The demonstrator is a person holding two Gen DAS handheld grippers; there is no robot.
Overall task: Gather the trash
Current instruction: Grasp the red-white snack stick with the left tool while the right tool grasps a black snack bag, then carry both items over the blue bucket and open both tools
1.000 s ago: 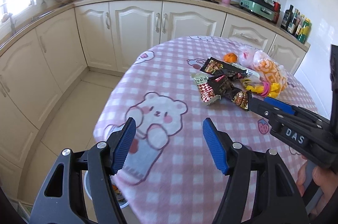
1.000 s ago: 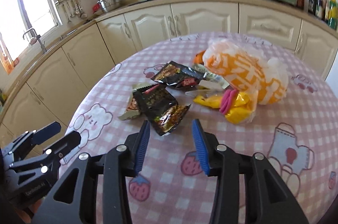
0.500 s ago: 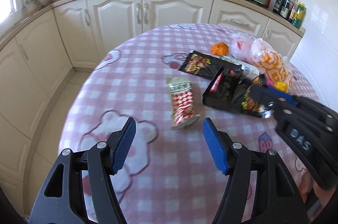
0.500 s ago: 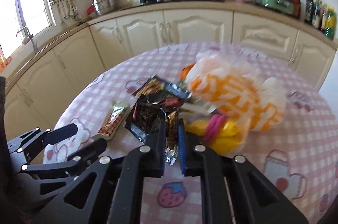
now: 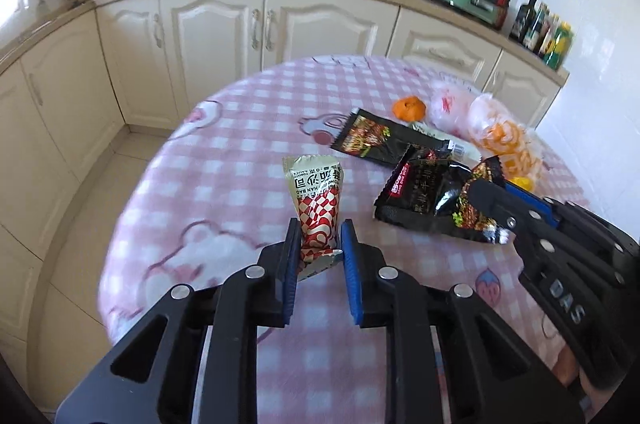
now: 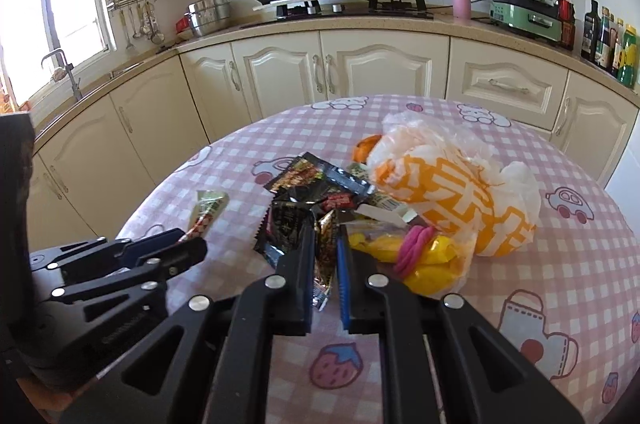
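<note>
A: Table [image 6: 580, 264], round, pink check cloth. Largest item is the orange-white bag [image 6: 452, 196], mid-table toward the far edge; a yellow bag [image 6: 424, 264] lies just in front of it.

B: Tools?

A: Left gripper [image 5: 320, 240]: jaws closing on the red-checked sachet [image 5: 318, 200], near the left edge; its lower end sits between the pads and its top stands up. Right gripper [image 6: 323, 252]: clenched on the corner of a black wrapper [image 6: 288, 220], mid-table.

B: Risks?

A: Judgement only. The sachet is pinched low and crumpled, so it could slip out on lifting. The black wrapper overlaps the pile; pulling it may drag neighbours toward the edge or off it. The grippers are near each other, so they could knock together.

B: Count?

A: Two grippers. Black wrappers: two sure, the second [image 5: 372, 136] flat behind; possibly more beneath, cannot tell. One sachet, one tangerine [image 5: 408, 108]. Bags: orange-white, yellow, and a pale one [image 5: 448, 104].
</note>
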